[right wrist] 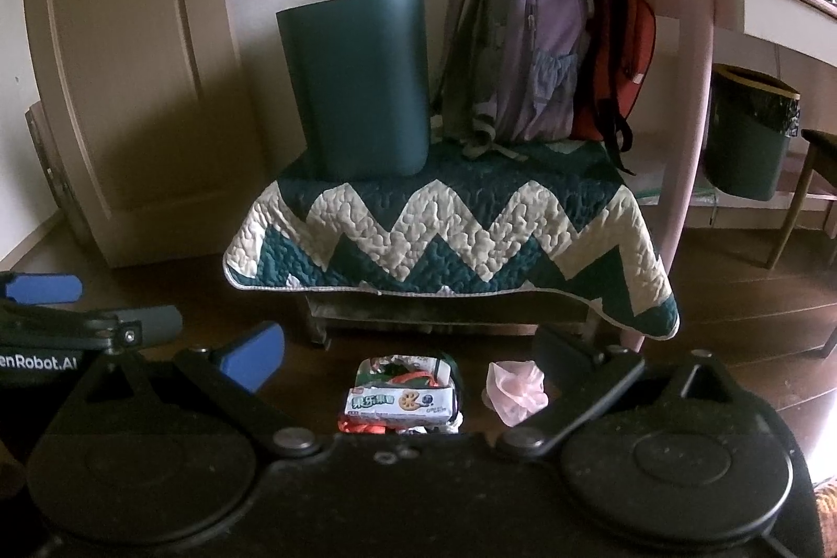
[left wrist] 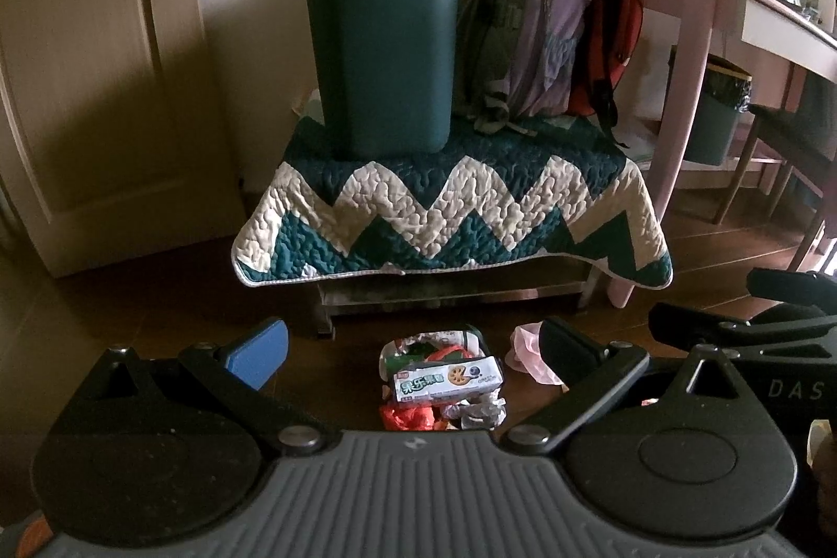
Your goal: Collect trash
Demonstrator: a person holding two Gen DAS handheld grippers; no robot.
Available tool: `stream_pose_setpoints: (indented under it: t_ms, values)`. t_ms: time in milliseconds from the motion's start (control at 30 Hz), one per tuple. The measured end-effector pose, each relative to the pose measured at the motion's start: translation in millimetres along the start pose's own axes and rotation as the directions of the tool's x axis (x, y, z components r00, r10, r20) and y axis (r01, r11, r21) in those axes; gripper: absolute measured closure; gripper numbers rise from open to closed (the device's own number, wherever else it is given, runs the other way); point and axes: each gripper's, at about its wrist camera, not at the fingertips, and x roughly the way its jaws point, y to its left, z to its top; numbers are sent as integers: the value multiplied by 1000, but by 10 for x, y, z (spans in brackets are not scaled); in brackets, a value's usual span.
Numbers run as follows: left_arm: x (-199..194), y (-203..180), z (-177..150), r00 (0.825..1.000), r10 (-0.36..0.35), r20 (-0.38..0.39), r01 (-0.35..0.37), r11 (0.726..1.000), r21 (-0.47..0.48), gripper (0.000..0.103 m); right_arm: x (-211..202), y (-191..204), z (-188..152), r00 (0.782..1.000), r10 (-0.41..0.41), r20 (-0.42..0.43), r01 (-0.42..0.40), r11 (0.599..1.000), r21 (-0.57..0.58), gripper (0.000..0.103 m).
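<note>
Both pairs of tongs hang low over a dark wooden floor [left wrist: 157, 312], side by side and pointed at the same low surface [left wrist: 450, 286] draped in a teal and cream zigzag quilt [left wrist: 455, 202]. The left tongs [left wrist: 413, 349] stand wide, with nothing between them; the blue pad of one finger [left wrist: 259, 351] shows clearly, the other is dark. The right tongs [right wrist: 410, 356] are spread just as wide and also carry nothing.

The trash lies on the floor in front of the surface, between the spread fingers in both views. It is a small heap: a biscuit box [left wrist: 449, 381] with green lettering lying flat on top, a crumpled printed wrapper [left wrist: 429, 346] behind it, a scrap of red plastic [left wrist: 405, 417] at the near edge and a bit of crushed foil [left wrist: 478, 414] beside that. A crumpled pink plastic bag [left wrist: 528, 349] lies apart to the right of the heap (near the right finger in each view).

On the quilt stands an upright dark teal bin [left wrist: 384, 61]; just beside it a purple backpack [left wrist: 528, 30] leans against a red bag [left wrist: 617, 40]. A pink chair [left wrist: 685, 50] stands right of the surface, and a second lined bin [right wrist: 750, 139] sits beyond it. A cream door [left wrist: 94, 61] closes off the left.
</note>
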Motion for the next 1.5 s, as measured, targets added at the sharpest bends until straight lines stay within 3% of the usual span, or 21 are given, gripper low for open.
stream_pose_setpoints:
  t_ms: [1233, 1500]
  values:
    - [-46, 11, 34, 1000, 7, 14, -7, 1000, -5, 0, -15, 12, 19, 1000, -1, 3, 1, 1000, -2, 1]
    - [24, -15, 19, 1000, 8, -12, -7, 1000, 12, 0, 28, -6, 19, 1000, -6, -18, 6, 1000, 10, 1]
